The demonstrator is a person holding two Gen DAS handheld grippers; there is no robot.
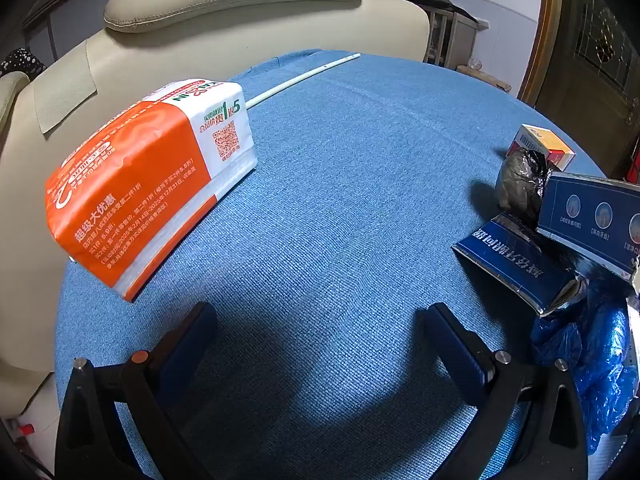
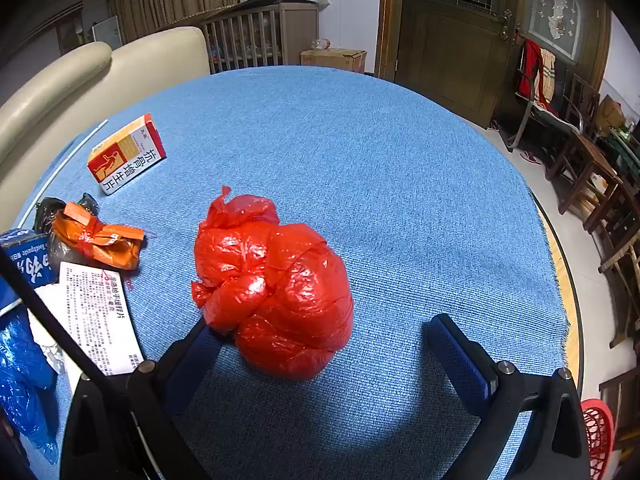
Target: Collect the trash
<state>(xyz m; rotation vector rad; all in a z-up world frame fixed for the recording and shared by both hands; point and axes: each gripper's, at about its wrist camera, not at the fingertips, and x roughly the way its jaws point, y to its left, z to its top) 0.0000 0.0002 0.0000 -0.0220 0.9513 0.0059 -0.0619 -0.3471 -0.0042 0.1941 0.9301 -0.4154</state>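
On the blue tablecloth (image 2: 400,168), the red plastic bag (image 2: 276,288) is lying partly between the spread fingers of the right gripper (image 2: 324,340), its near edge touching the left finger. The left gripper (image 1: 320,332) is hovering wide open over bare cloth, the orange tissue pack (image 1: 148,184) lying beyond it.

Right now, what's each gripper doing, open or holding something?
Left gripper: open, holding nothing.
Right gripper: open; red bag sits between its fingers, not gripped.
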